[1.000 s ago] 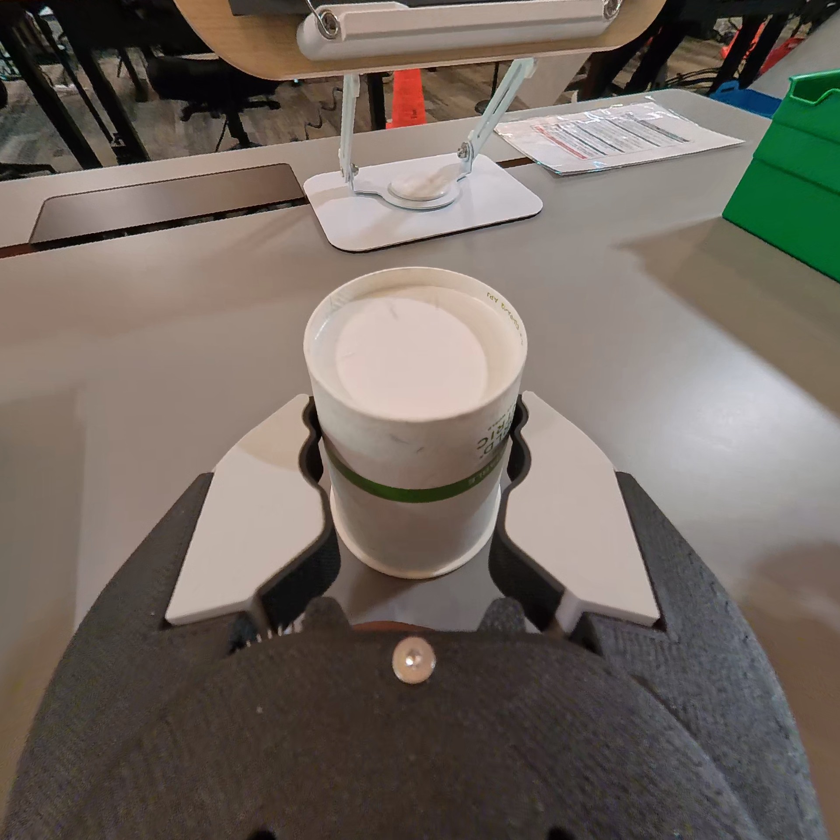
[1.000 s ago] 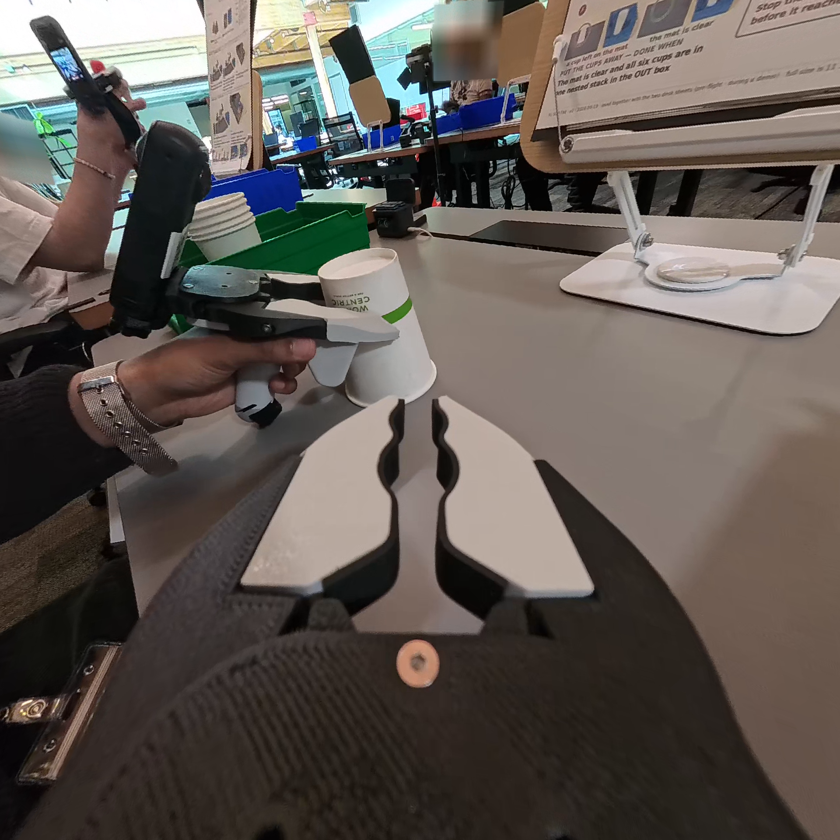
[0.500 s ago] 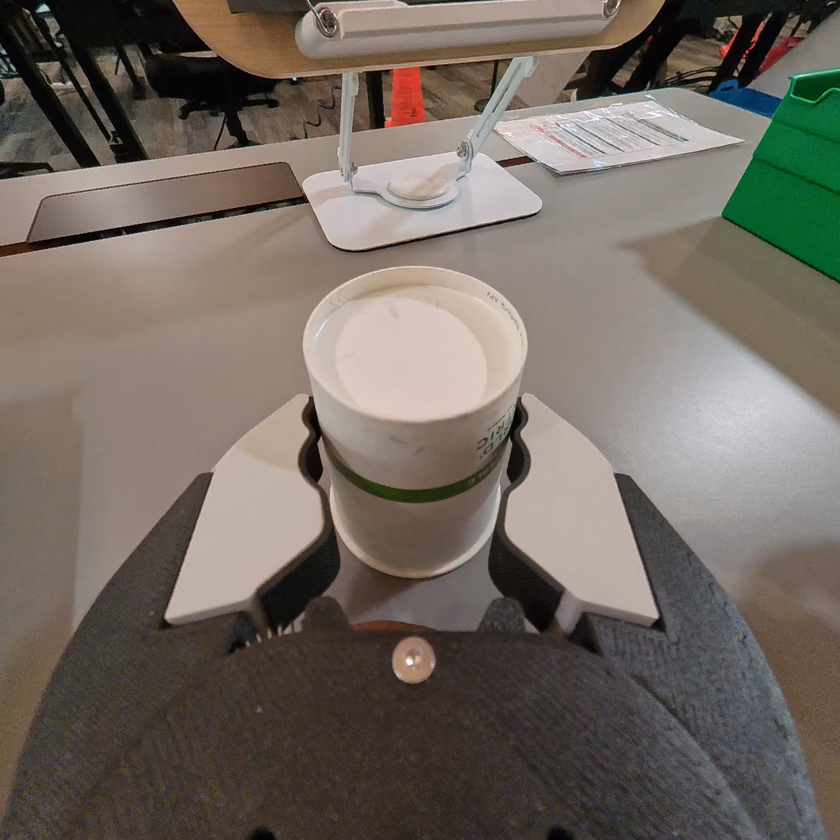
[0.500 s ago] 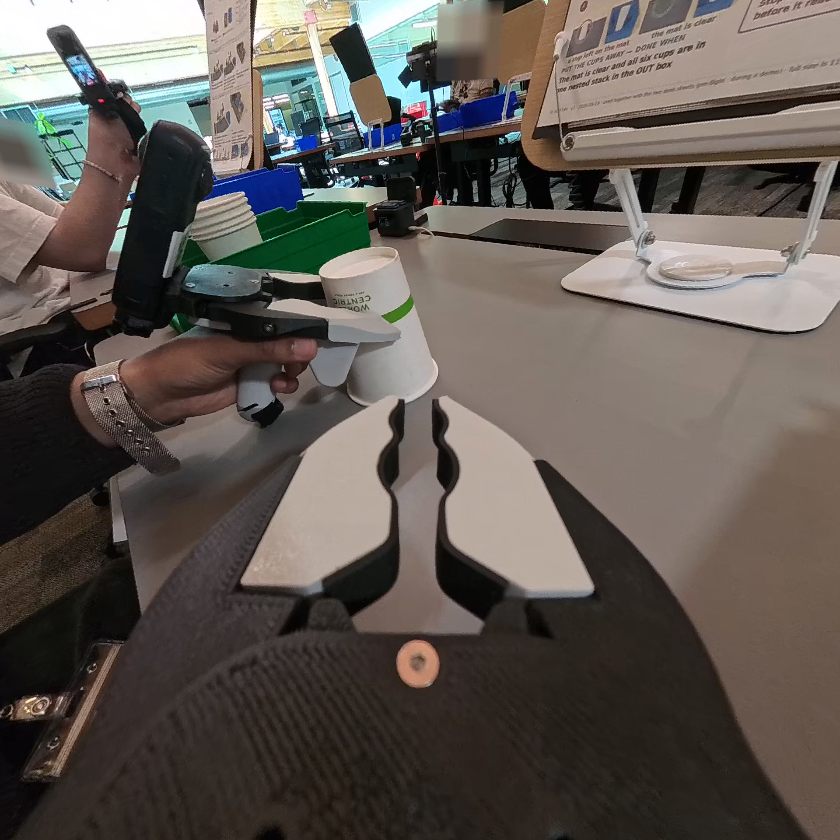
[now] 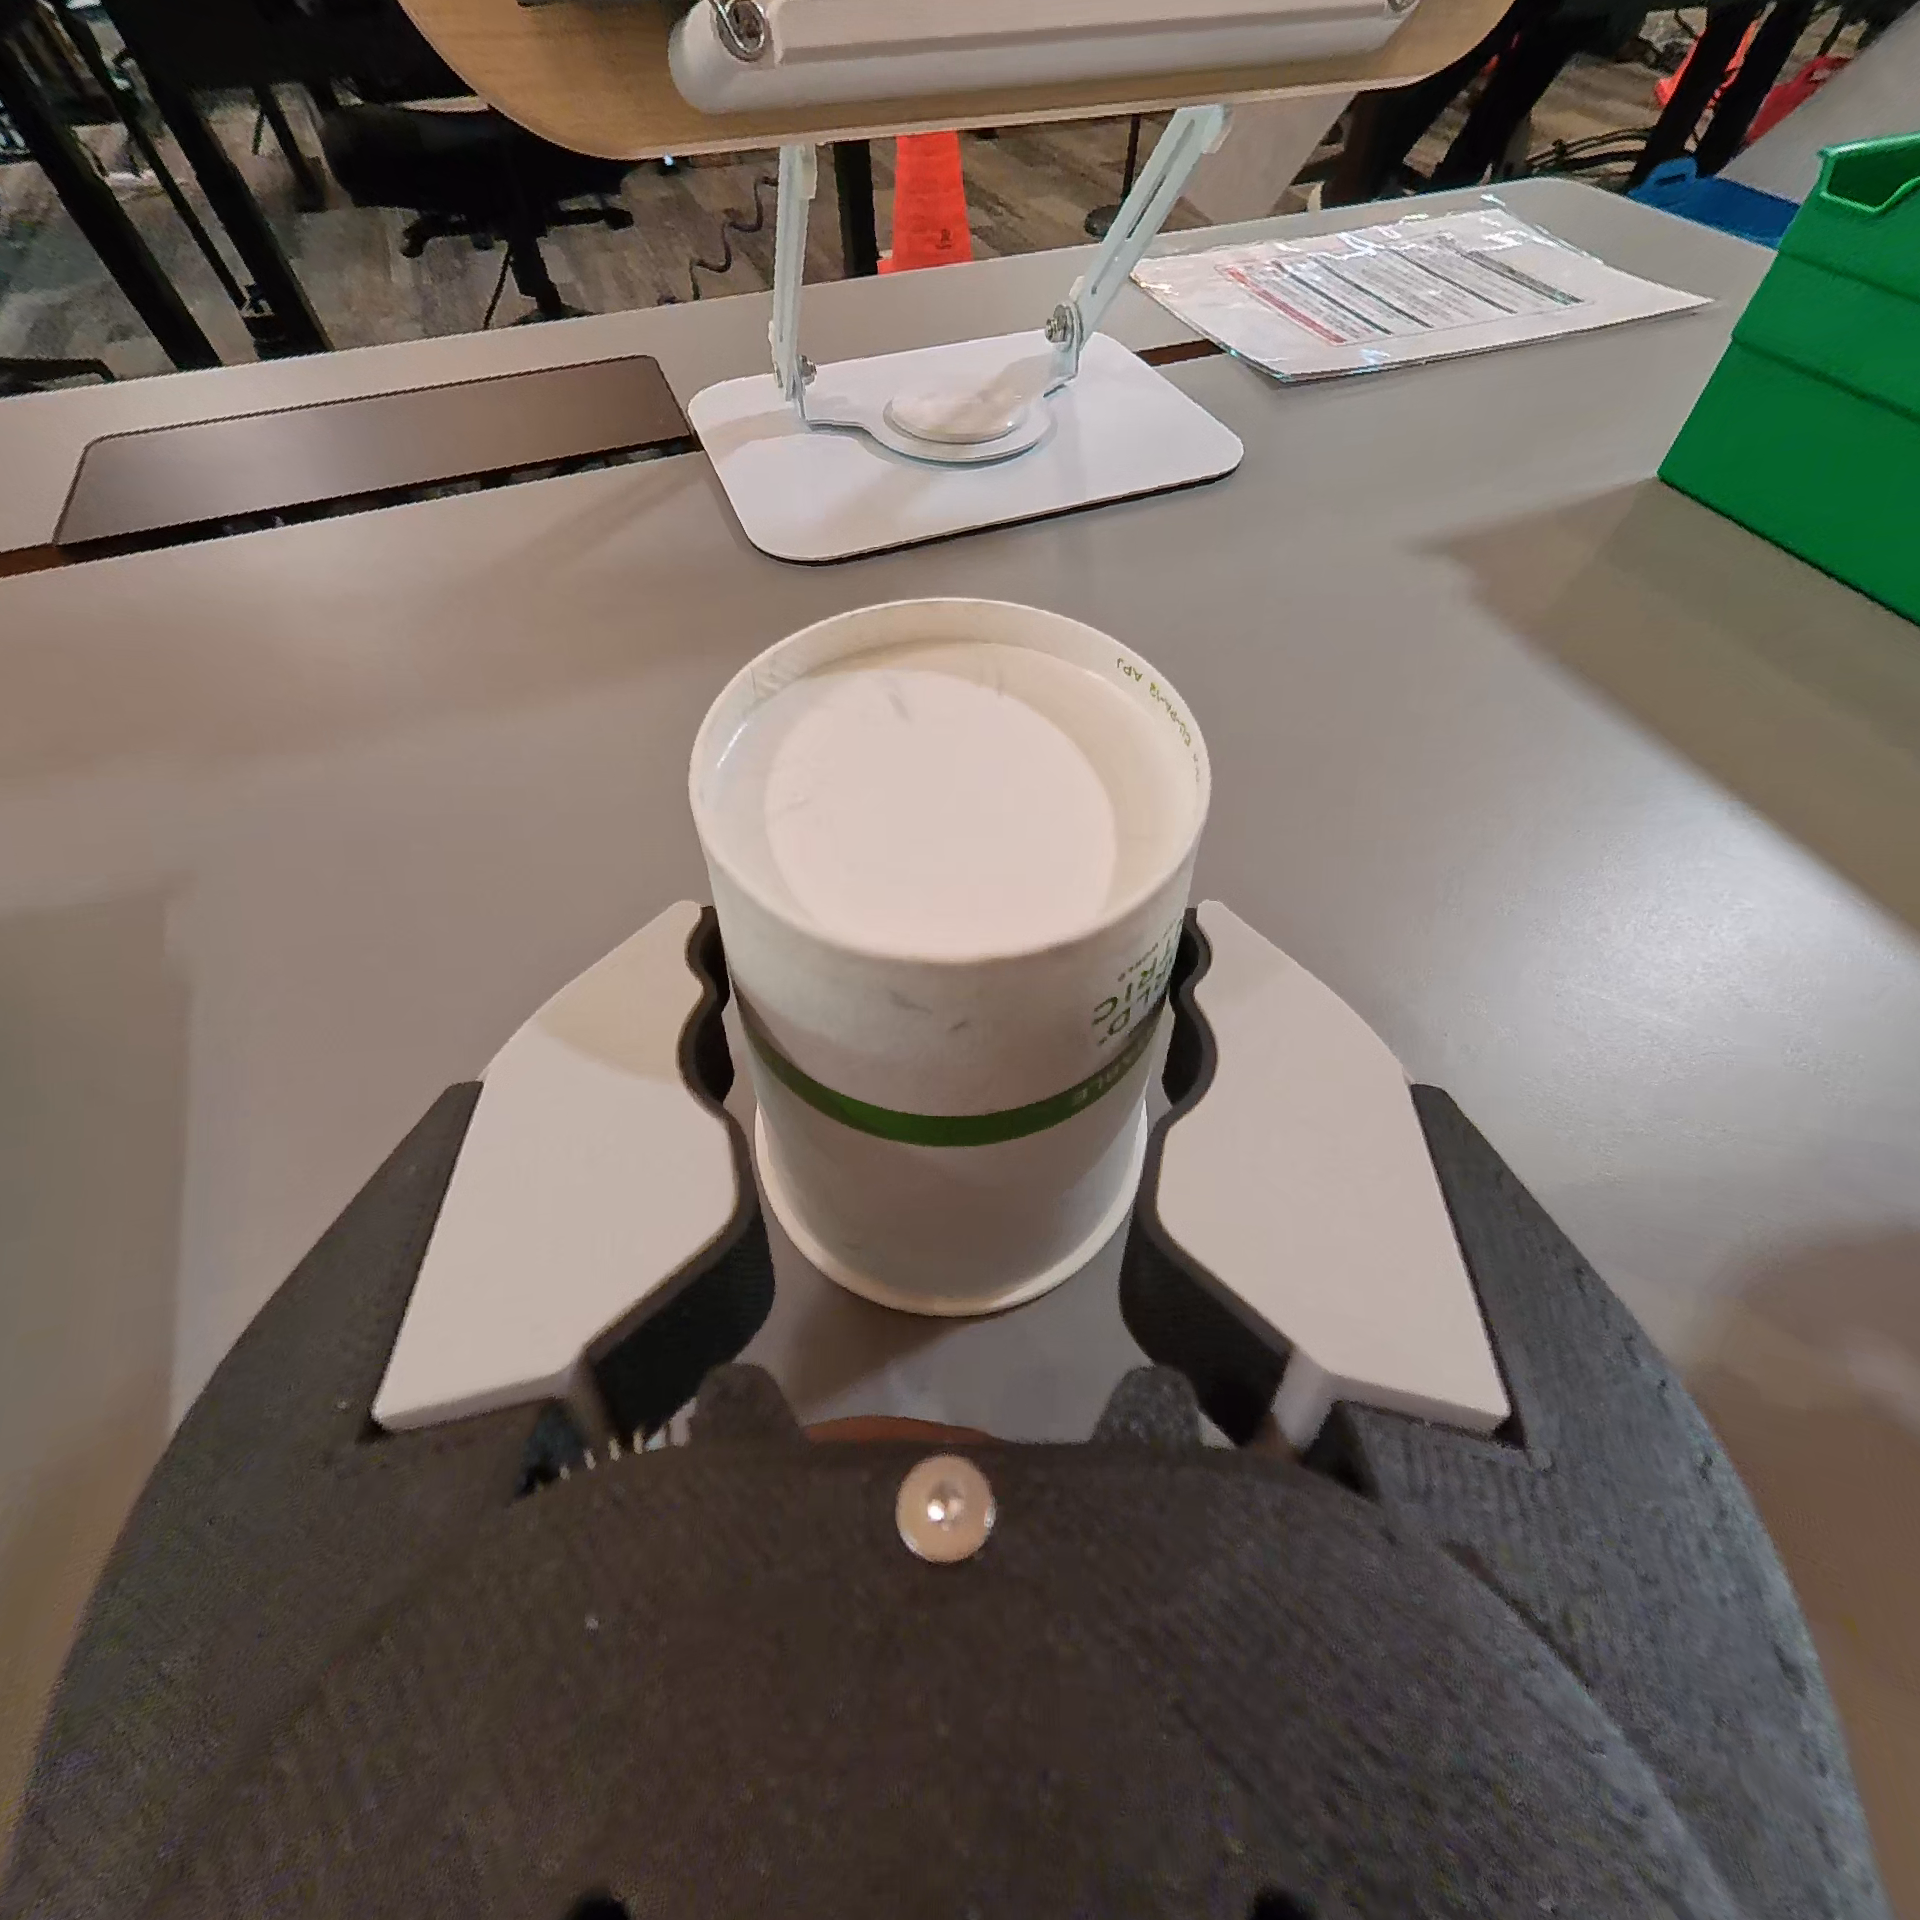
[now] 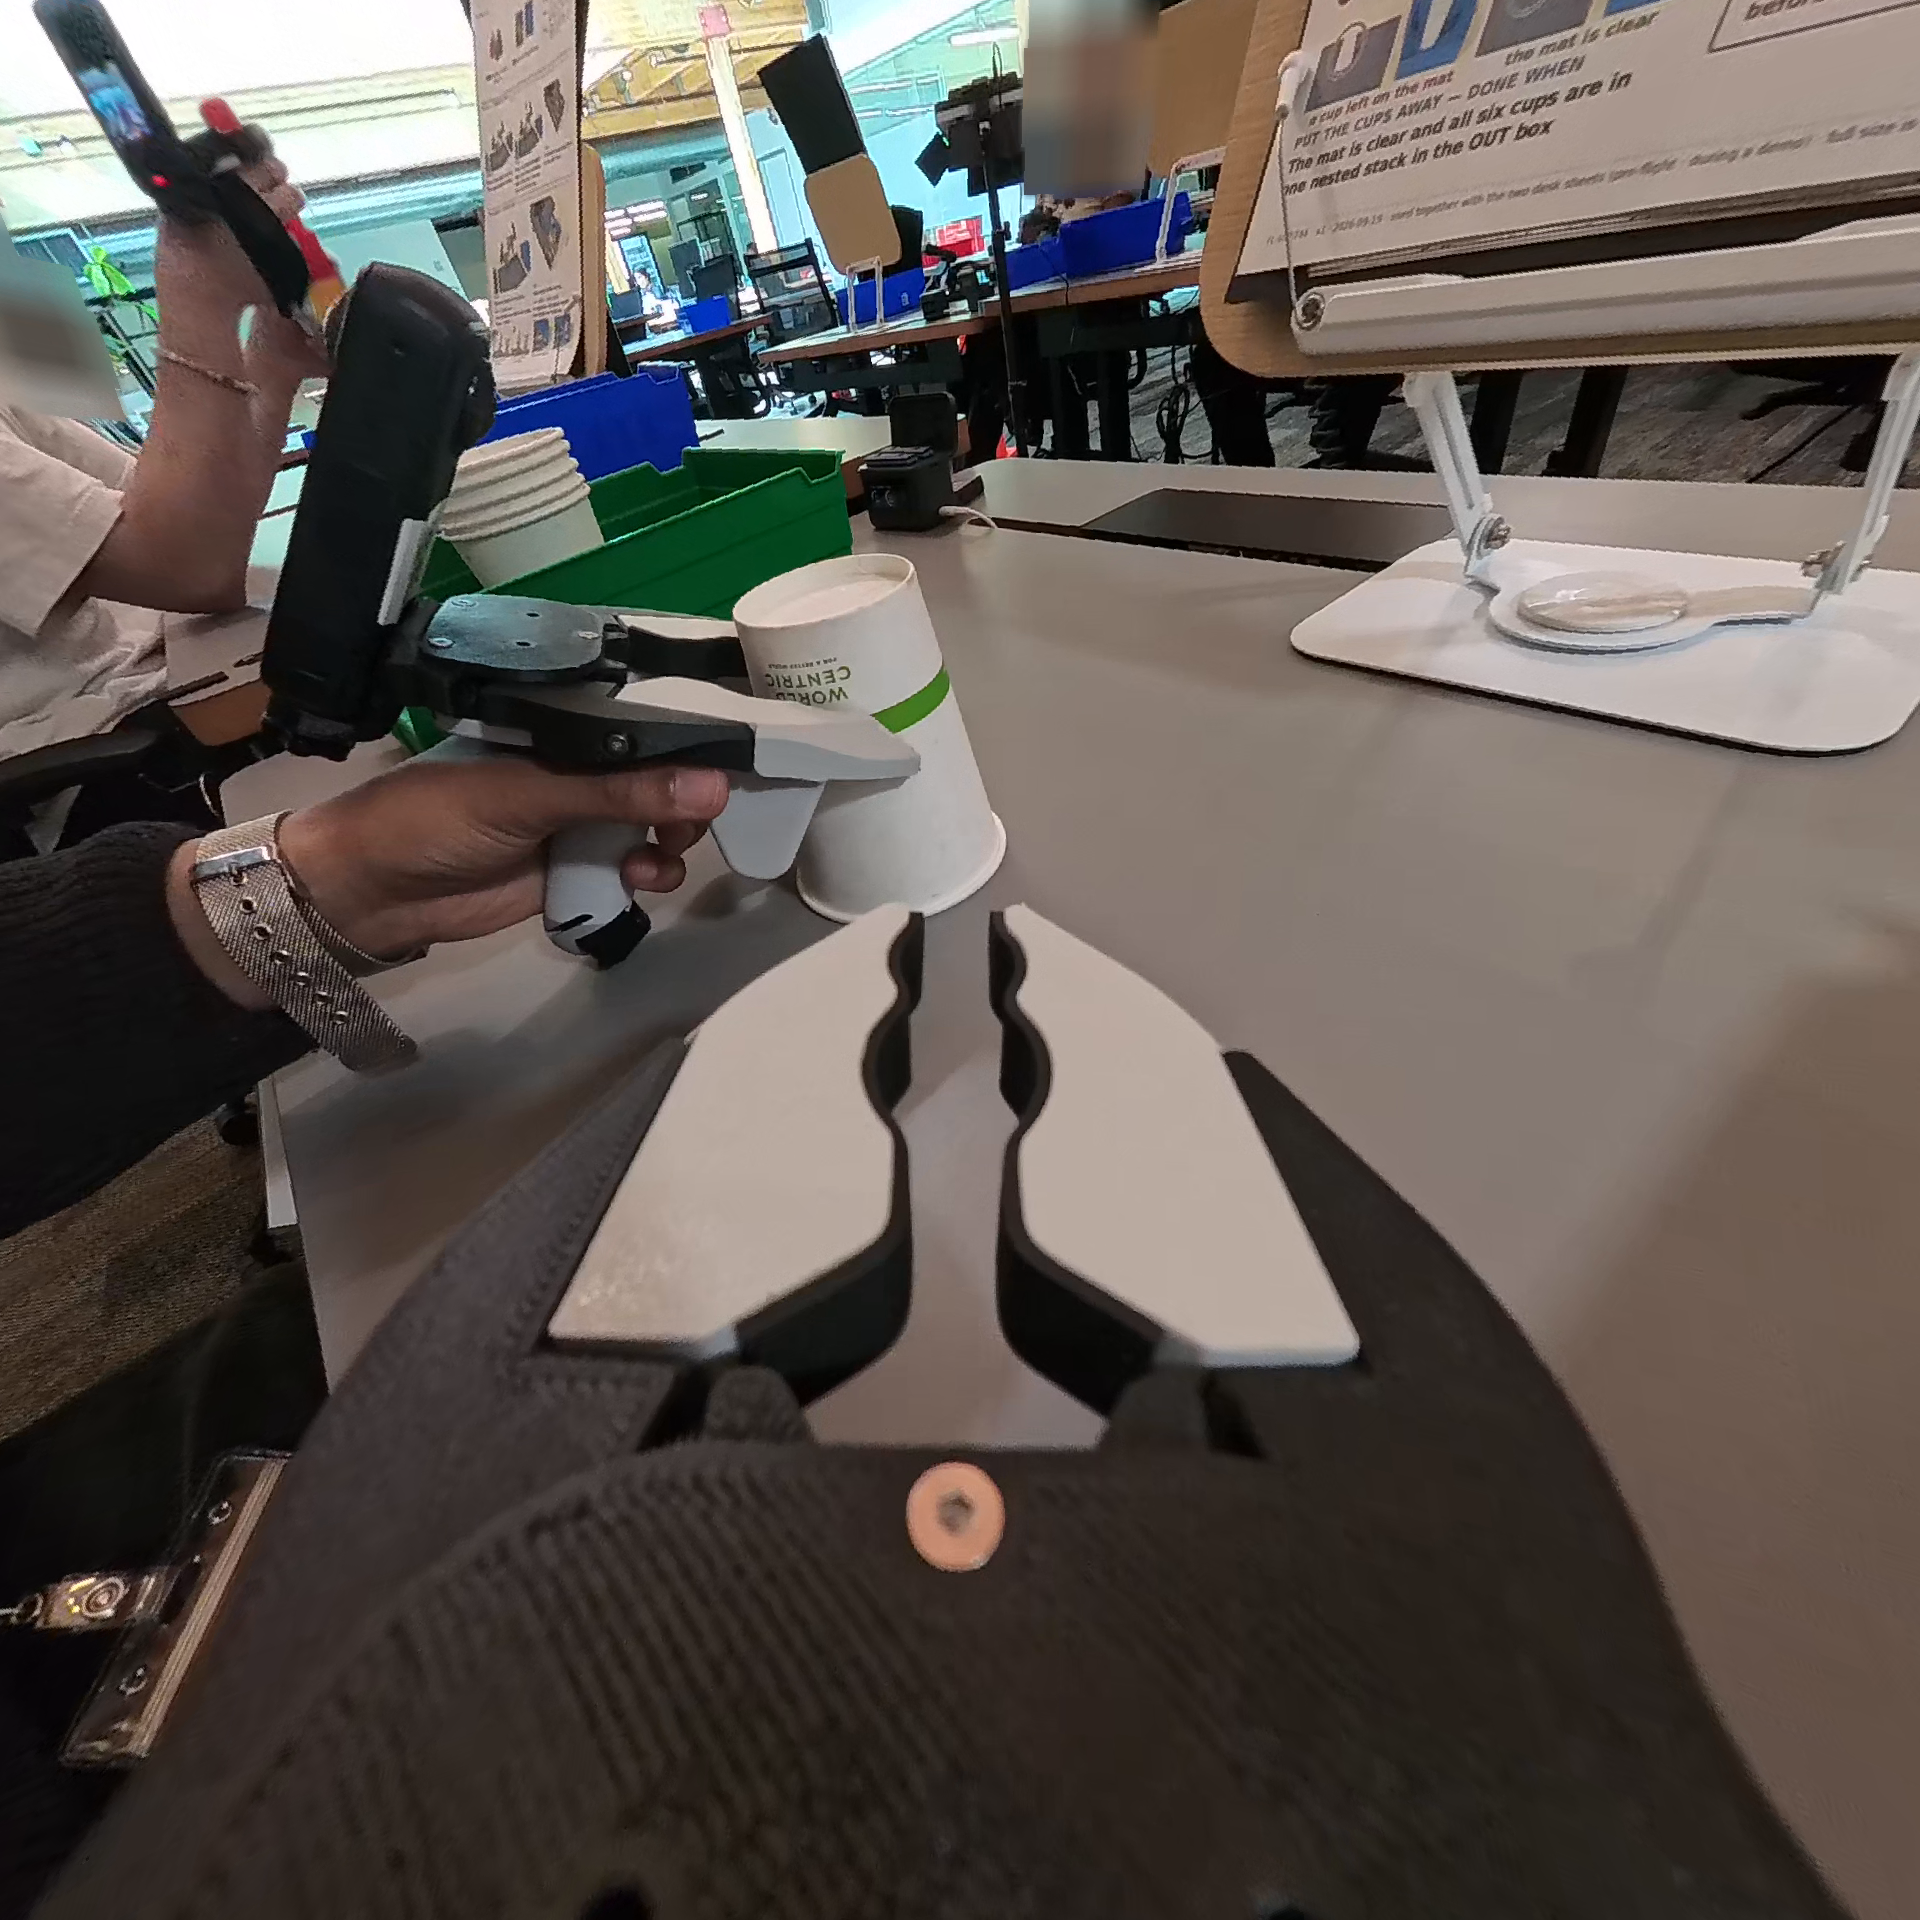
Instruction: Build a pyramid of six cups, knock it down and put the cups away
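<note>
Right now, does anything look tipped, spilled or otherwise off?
The paper cup stands upside down on the grey table, rim down, leaning slightly, between the left gripper fingers. Nothing is spilled. The right gripper holds nothing.

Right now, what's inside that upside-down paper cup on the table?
Cannot be seen: the cup stands mouth-down on the table, so its wall hides the inside. Only its closed base shows on top, with the left gripper around it.
</note>
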{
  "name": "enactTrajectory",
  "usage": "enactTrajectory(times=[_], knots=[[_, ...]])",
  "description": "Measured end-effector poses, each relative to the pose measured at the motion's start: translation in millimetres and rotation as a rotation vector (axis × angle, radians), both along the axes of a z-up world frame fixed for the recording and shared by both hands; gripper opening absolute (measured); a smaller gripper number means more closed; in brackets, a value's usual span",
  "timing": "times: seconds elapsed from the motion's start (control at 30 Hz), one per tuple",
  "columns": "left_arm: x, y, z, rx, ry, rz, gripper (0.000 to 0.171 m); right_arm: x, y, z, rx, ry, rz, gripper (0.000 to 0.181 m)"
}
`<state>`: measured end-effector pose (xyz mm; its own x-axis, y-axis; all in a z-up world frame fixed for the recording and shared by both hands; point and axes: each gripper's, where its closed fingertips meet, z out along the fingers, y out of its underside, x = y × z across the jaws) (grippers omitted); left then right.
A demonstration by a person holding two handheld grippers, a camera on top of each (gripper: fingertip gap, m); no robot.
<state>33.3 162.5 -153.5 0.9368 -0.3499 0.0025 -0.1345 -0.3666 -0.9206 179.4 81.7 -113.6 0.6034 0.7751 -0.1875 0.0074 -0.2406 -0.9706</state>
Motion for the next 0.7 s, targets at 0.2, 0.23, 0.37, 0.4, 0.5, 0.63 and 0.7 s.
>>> enactTrajectory(times=[0.2,0.23,0.37,0.4,0.5,0.63,0.7], knots=[[0.4,-0.1,-0.8,-0.007,-0.003,-0.005,0.085,-1.0,-0.2,-2.2,-0.001,-0.013,0.001,0.013],[0.3,-0.2,-0.6,-0.006,-0.003,-0.005,0.085,-1.0,-0.3,-2.3,0.000,-0.015,0.001,0.013],[-0.7,0.2,-0.3,-0.003,0.000,-0.002,0.084,-1.2,-0.3,-2.9,0.003,-0.021,0.000,0.013],[-0.7,0.2,-0.3,-0.003,0.000,-0.002,0.084,-1.2,-0.3,-2.9,0.003,-0.022,0.000,0.013],[-1.0,0.6,-0.1,-0.001,0.001,0.000,0.083,-0.4,-0.1,-2.8,0.006,-0.024,-0.003,0.013],[-0.7,1.5,-1.0,-0.006,0.004,0.000,0.084,0.9,0.2,-2.8,0.004,-0.022,-0.005,0.013],[-0.2,1.5,-1.4,-0.007,0.010,-0.002,0.084,0.8,0.1,-2.5,0.004,-0.021,-0.004,0.013]])
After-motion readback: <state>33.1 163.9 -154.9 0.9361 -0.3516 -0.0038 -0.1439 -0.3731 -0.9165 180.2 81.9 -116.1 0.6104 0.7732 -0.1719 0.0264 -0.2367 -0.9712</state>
